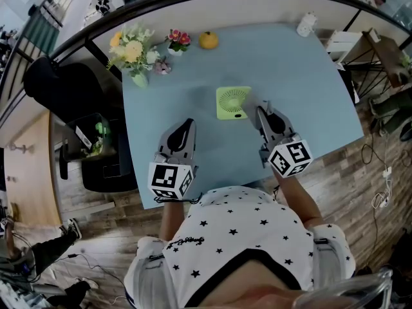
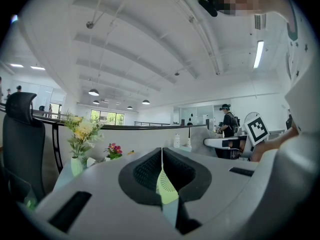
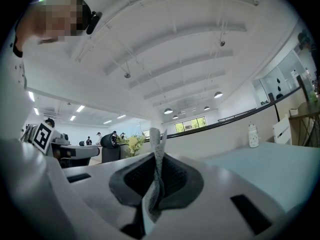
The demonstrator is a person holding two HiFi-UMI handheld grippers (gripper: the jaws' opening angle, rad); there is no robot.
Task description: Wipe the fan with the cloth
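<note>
A small lime-green fan lies flat on the light blue table, near its middle. My right gripper rests just right of the fan, apart from it. In the right gripper view that gripper is shut on a grey cloth, a strip of which sticks up between the jaws. My left gripper sits lower left of the fan, a short way off. In the left gripper view its jaws are shut with nothing held, and the fan shows through the slit below the tips.
A vase of yellow and white flowers, a small pot of pink flowers and an orange stand along the table's far edge. A white bottle is at the far right corner. A black office chair stands left of the table.
</note>
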